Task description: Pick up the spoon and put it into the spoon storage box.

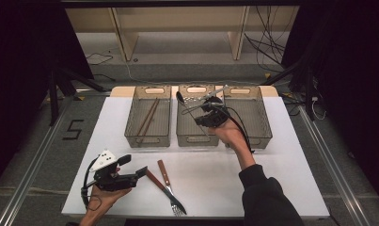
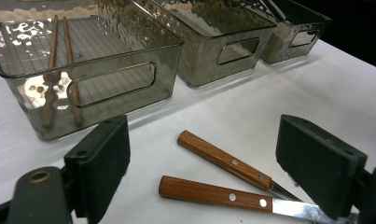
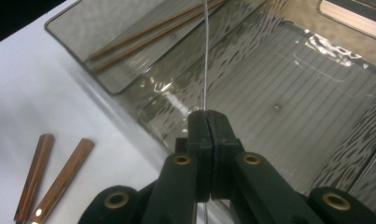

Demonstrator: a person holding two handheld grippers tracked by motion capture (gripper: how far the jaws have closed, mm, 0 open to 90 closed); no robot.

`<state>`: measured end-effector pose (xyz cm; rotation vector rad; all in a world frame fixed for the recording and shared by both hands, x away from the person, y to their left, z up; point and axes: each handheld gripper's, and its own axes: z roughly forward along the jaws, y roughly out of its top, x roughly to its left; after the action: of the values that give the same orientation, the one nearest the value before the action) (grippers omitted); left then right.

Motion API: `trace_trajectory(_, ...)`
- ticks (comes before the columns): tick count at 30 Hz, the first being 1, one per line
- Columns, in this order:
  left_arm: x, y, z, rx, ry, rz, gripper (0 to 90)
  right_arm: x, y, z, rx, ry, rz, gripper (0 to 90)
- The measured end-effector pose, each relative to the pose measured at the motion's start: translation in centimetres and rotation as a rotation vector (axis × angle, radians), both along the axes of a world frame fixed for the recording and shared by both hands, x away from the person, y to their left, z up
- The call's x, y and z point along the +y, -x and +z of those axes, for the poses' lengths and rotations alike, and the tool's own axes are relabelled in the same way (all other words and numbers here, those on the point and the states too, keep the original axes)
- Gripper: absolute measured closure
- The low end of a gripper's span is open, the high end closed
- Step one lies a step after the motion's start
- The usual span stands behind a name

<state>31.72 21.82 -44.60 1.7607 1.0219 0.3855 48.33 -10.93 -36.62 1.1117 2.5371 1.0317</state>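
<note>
Spoon (image 1: 191,105), thin, stiff, light and slippery metal, we find clenched by its handle in the right gripper (image 3: 207,116) above the middle bin (image 1: 183,134); left gripper (image 2: 202,177) released.

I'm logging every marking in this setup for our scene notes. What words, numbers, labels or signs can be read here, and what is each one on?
"5": a large dark digit marked on the grey floor left of the white table, seen in the high view.
No other text is legible: the three smoky plastic bins, the wooden-handled fork, the chopsticks and both grippers carry no readable label.
</note>
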Motion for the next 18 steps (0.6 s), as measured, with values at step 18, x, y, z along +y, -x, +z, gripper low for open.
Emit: trace_trajectory(18,0.0,0.0,0.0,-0.001,0.002,0.0,17.4,-1.0,-2.9,-1.3,0.031,-0.014,-0.151,90.0)
